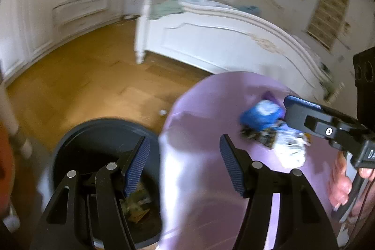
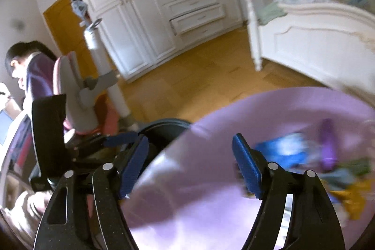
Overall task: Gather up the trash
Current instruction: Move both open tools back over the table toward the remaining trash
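1. A bedroom in a home; a white bed with a carved, curved footboard carries loose bedding.
2. White panelled wardrobes with drawers line the wall.
3. Warm wood parquet floor; an orange-brown door beside the wardrobes.
4. A dark waste bin stands beside a lilac round table.

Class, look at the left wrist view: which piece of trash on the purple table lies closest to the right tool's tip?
The blue wrapper: it lies right beside the right tool, while the crumpled white wrapper sits lower in the picture.
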`<state>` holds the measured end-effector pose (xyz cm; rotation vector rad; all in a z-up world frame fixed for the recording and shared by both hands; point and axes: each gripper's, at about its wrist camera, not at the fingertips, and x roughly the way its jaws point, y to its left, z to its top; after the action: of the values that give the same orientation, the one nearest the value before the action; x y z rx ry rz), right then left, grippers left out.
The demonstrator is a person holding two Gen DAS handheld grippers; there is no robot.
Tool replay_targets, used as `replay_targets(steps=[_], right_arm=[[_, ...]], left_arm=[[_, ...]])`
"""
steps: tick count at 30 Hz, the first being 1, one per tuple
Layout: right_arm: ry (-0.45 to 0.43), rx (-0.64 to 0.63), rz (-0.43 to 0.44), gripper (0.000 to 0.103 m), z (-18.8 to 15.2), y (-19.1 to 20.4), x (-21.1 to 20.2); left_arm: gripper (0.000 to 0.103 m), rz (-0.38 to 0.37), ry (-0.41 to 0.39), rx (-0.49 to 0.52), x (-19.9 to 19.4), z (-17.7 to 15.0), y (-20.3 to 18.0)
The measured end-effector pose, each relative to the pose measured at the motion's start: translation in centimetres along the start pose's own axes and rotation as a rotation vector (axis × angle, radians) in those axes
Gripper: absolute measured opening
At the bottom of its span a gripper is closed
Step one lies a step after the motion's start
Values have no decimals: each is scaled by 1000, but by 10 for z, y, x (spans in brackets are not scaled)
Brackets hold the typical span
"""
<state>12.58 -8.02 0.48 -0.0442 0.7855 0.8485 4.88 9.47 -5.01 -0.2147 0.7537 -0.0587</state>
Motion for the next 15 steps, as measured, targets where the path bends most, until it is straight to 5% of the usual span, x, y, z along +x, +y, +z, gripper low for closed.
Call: replay_targets(steps=[1,3,7,15], right_arm=[[-7,-8,-22,74,-2,-8,-8],[-18,-35,-77,74,-6,-27,-24],[-22,-83,-159,74,-16,-61,-47],[66,-188,-206,74,-41,-117,-57]], left_arm=[[85,-10,-3,25,4,3,-9],[95,-18,-48,91,8,12,-32],[95,-36,-59,228,26,26,-71],[95,-128,85,343,88,36,-105]])
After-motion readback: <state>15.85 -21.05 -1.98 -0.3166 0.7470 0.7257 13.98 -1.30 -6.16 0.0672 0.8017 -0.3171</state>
